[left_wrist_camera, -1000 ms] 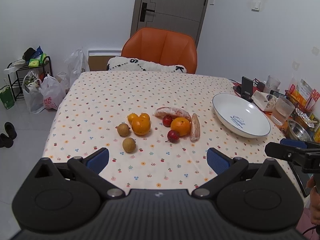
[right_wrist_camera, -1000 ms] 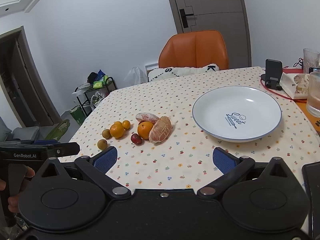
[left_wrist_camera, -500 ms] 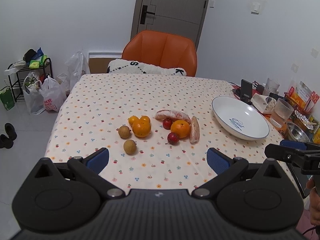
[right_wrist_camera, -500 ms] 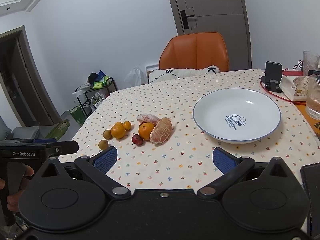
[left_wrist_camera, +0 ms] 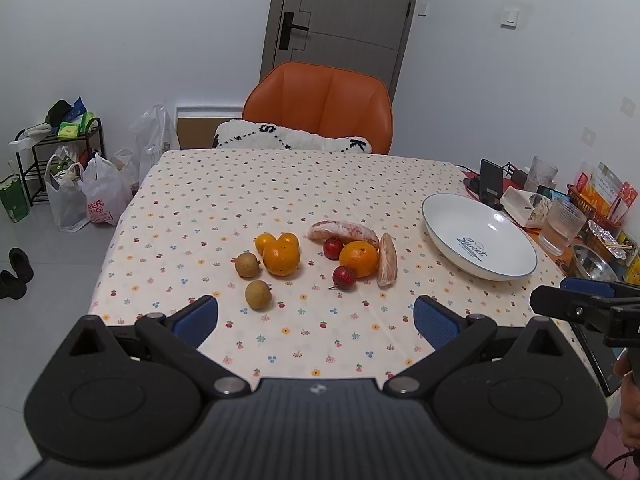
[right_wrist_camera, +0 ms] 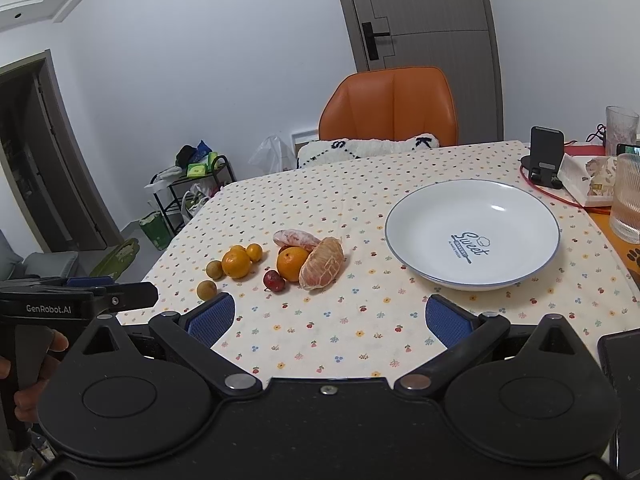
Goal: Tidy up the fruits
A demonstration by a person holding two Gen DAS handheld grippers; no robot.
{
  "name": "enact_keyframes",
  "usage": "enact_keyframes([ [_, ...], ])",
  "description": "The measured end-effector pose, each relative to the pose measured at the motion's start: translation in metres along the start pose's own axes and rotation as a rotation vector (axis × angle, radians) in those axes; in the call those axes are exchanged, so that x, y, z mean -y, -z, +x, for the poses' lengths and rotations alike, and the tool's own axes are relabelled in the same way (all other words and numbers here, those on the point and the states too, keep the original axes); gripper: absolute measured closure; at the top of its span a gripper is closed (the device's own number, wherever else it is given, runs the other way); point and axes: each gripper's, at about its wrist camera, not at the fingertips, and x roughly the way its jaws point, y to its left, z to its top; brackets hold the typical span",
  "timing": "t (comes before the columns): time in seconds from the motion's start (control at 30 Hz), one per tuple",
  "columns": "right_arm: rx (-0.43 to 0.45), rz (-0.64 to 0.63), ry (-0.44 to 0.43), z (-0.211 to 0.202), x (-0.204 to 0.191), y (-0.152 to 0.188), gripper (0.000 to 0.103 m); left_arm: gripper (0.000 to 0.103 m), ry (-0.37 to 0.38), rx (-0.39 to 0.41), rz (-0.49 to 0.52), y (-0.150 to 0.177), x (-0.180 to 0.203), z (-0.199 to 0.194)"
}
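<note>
Fruit lies in a loose cluster mid-table: a big orange (left_wrist_camera: 281,257), a second orange (left_wrist_camera: 358,259) (right_wrist_camera: 292,263), two brown longans (left_wrist_camera: 258,294), red small fruits (left_wrist_camera: 344,277) (right_wrist_camera: 274,280) and peeled pomelo segments (left_wrist_camera: 387,265) (right_wrist_camera: 322,268). A white plate (left_wrist_camera: 516,262) (right_wrist_camera: 420,216) marked "Sweet" stands empty to the right. My left gripper (left_wrist_camera: 316,319) hangs open over the near table edge, short of the fruit. My right gripper (right_wrist_camera: 327,317) is open too, nothing between its fingers, with the plate ahead to its right.
An orange chair (left_wrist_camera: 319,110) with a white cushion stands at the far side. Glasses (right_wrist_camera: 629,200), a phone stand (right_wrist_camera: 545,156), a box and snack packets crowd the table's right edge. Bags and a shelf rack (left_wrist_camera: 60,160) stand on the floor at left.
Both views have pulled back and risen slightly, so the fruit and plate sit a little farther off. Both grippers stay open; no fruit has moved.
</note>
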Motion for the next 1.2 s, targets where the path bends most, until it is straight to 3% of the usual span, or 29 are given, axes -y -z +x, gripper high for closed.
enact_keyframes([
  [1.2,0.004,-0.011,-0.005,0.02,0.013,-0.004,0.0,0.0,-0.015,0.0,-0.021,-0.007,-0.001,0.023],
])
